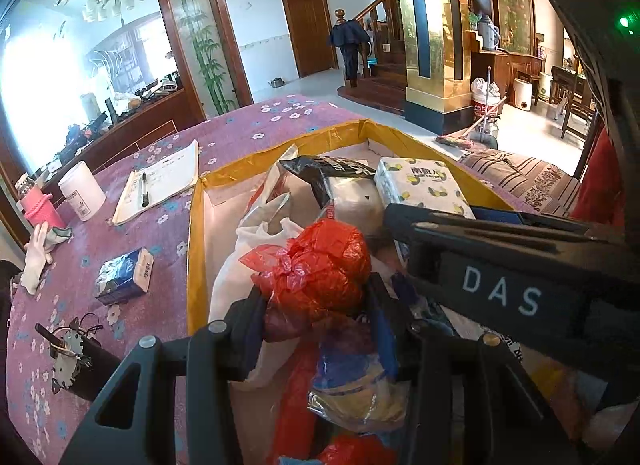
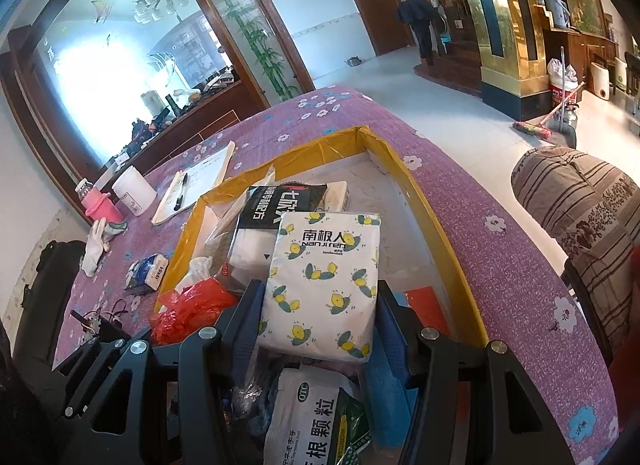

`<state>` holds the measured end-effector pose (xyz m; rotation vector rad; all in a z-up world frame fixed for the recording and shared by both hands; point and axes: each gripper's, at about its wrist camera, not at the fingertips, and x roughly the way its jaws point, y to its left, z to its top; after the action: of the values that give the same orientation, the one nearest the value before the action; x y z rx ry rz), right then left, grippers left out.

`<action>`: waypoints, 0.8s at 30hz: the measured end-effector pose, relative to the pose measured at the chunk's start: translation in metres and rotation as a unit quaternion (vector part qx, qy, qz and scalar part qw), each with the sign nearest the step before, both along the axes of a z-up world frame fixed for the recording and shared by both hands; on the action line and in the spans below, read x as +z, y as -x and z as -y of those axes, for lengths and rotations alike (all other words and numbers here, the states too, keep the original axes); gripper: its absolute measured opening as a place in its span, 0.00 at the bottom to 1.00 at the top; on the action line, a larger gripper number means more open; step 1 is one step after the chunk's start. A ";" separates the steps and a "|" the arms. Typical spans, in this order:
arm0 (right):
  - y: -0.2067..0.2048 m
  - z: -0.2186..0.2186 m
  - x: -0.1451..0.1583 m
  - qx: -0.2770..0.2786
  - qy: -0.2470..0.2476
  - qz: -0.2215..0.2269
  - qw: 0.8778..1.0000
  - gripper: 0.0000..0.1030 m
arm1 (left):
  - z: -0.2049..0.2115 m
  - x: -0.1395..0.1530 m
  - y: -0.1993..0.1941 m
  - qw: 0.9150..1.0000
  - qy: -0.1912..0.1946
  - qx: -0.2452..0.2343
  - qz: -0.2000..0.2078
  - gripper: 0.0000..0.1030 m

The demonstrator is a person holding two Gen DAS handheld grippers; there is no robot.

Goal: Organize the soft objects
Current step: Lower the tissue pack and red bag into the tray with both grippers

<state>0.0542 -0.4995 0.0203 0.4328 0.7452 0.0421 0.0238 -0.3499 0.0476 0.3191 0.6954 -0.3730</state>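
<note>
Where our left wrist looks, a purple floral tablecloth (image 1: 248, 133) carries a yellow-taped cardboard box (image 1: 194, 249); our left gripper (image 1: 316, 305) clamps a crinkled red plastic bag (image 1: 320, 261) over it. From the right wrist, our right gripper (image 2: 318, 317) clamps a lemon-print tissue pack (image 2: 324, 281) above the box.

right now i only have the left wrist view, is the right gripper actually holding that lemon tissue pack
Observer: Yes. In the right wrist view the right gripper has a finger pressed on each side of the tissue pack.
Operator: anything under it
Observer: A white and green medicine sachet lies just below the pack.
Operator: whats on its far side
Observer: A flat orange sheet lies on the floor of the tray, just right of the gripper.
</note>
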 end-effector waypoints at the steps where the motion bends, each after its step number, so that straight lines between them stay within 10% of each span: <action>1: 0.000 -0.001 0.000 0.000 0.001 0.000 1.000 0.56 | 0.000 0.000 0.000 1.000 0.000 0.000 0.000 0.44; 24: 0.001 -0.009 -0.001 0.000 0.031 0.000 1.000 0.56 | 0.003 0.000 0.002 1.000 -0.017 -0.001 0.019 0.48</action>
<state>0.0529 -0.4907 0.0197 0.3733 0.7454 0.0195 0.0215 -0.3528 0.0481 0.3589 0.6655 -0.3553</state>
